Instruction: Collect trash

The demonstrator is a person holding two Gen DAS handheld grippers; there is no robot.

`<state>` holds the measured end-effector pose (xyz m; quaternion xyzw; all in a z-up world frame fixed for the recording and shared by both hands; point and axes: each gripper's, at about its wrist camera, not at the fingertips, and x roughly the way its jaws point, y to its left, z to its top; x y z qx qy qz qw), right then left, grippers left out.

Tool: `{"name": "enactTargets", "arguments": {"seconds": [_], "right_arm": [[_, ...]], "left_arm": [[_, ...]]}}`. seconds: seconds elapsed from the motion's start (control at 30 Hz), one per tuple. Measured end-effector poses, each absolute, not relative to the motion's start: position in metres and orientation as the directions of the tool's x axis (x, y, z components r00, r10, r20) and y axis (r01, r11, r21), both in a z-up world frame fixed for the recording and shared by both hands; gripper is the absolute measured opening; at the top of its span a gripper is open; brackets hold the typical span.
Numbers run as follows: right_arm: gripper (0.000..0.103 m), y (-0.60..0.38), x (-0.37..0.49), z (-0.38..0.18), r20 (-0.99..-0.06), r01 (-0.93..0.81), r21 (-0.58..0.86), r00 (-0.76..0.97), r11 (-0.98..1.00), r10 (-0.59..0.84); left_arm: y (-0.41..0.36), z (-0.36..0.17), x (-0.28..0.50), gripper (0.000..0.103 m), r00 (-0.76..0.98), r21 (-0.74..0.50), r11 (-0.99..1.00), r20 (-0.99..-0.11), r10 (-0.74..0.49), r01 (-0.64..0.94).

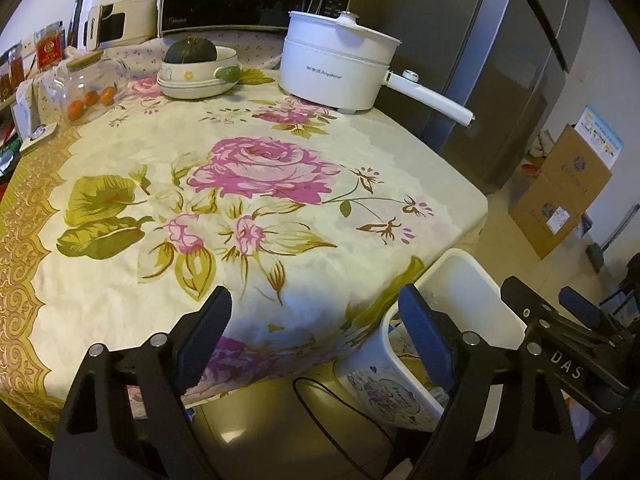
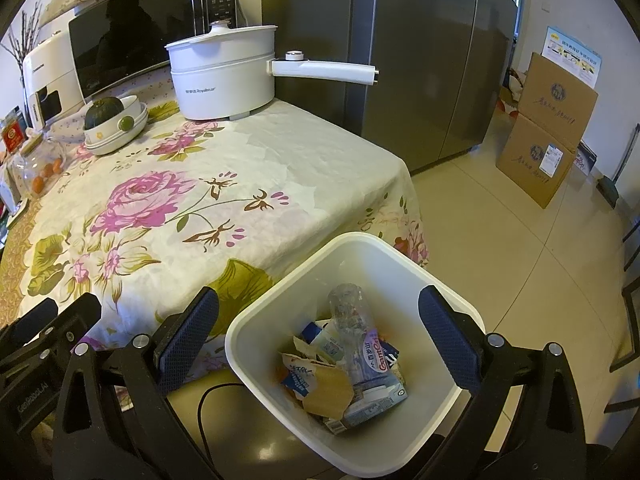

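Trash (image 2: 344, 364) lies inside the white bin (image 2: 404, 256), at 5 o'clock from the table (image 2: 320, 160), so dropping is easy. Left gripper (image 1: 316, 336) and right gripper (image 2: 320, 336) both stand apart, holding nothing.

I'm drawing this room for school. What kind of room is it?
Most likely a home kitchen or dining corner. A microwave and a white electric pot sit on a flowery tablecloth, with a big steel fridge behind.
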<state>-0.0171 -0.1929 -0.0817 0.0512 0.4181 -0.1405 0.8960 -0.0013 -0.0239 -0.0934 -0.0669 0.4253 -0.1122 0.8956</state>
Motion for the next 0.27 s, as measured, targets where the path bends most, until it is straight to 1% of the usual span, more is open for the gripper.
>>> {"name": "enactTargets", "arguments": {"seconds": [0.03, 0.1, 0.27], "right_arm": [[0.096, -0.1936, -0.0163, -0.0811, -0.764, 0.294, -0.026, 0.61, 0.955, -0.209], [0.096, -0.1936, -0.0162, -0.0808, -0.764, 0.294, -0.027, 0.61, 0.955, -0.209], [0.096, -0.194, -0.0162, -0.0806, -0.765, 0.296, -0.025, 0.61, 0.955, -0.209]], "left_arm": [[-0.0245, -0.0936, -0.0005, 0.084, 0.608, -0.213, 0.966, -0.751, -0.256, 0.143], [-0.0252, -0.0951, -0.0002, 0.088, 0.599, -0.212, 0.967, -0.759, -0.254, 0.142], [-0.0236, -0.095, -0.0008, 0.092, 0.6, -0.203, 0.972, -0.766, -0.233, 0.119]]}}
